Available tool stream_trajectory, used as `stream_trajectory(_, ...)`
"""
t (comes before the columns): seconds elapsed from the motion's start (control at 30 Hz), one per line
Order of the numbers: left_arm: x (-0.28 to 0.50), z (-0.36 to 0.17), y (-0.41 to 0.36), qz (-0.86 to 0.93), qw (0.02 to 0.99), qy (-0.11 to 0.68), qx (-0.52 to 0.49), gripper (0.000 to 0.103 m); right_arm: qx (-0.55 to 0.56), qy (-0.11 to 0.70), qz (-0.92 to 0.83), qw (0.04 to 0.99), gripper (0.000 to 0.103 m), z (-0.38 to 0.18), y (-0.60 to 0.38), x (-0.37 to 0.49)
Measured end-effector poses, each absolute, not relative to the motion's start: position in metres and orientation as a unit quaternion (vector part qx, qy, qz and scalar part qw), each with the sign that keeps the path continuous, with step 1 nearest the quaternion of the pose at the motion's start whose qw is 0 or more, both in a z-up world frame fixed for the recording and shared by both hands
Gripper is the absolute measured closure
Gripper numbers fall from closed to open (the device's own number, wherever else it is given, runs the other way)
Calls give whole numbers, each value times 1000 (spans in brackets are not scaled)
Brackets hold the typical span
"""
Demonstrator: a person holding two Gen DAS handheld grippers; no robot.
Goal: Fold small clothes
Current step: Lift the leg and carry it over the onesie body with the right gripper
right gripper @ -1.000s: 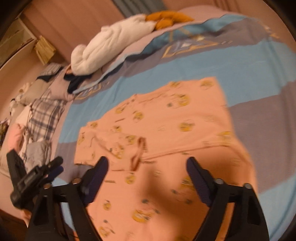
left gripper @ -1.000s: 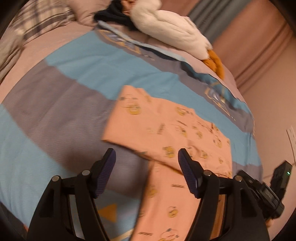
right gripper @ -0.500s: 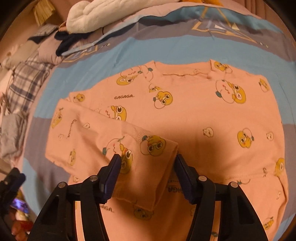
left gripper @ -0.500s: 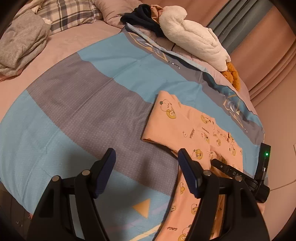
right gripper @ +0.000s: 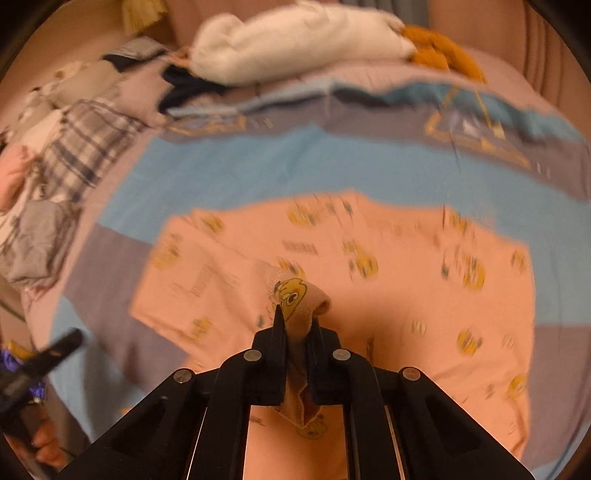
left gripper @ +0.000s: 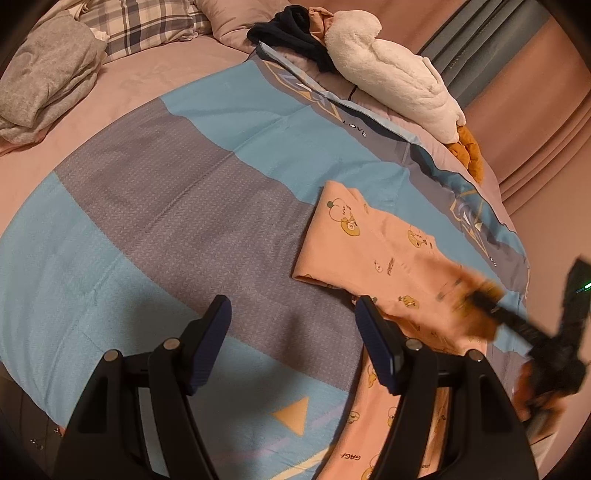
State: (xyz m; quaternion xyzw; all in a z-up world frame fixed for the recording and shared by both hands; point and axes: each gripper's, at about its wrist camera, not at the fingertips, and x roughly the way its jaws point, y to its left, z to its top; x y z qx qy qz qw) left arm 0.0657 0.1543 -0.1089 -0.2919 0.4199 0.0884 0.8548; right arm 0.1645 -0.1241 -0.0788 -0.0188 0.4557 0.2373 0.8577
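A small peach shirt (right gripper: 388, 266) with yellow cartoon prints lies flat on the striped bedspread; it also shows in the left wrist view (left gripper: 373, 258). My right gripper (right gripper: 295, 317) is shut on the shirt's sleeve cuff (right gripper: 299, 295) and holds it raised above the shirt's body. In the left wrist view the right gripper (left gripper: 517, 325) appears blurred over the shirt's right side. My left gripper (left gripper: 291, 314) is open and empty, above the grey stripe of the bedspread, left of the shirt.
The blue and grey striped bedspread (left gripper: 166, 221) covers the bed. A white plush with orange feet (left gripper: 399, 81), dark clothes (left gripper: 288, 33), a plaid pillow (left gripper: 147, 26) and a grey folded garment (left gripper: 48, 74) lie at the far end.
My right gripper has closed on the sleeve cuff and lifted it off the shirt. My left gripper has stayed open, over the bedspread left of the shirt.
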Motion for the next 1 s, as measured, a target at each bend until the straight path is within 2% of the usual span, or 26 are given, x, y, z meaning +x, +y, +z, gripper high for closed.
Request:
stream_trajectory(0.3,73,-110,157,83,852,422,-298,33,-16,377,276,884,94,9,-123,169)
stream_trajectory(0.43,78,-111,155,76,850,425,-302,33,-17,355,274,894,94,31,-132,170)
stream_trajectory(1.0,118,-107,114,22,854,443,-273,33,0,358,183,916,94,34,-197,190)
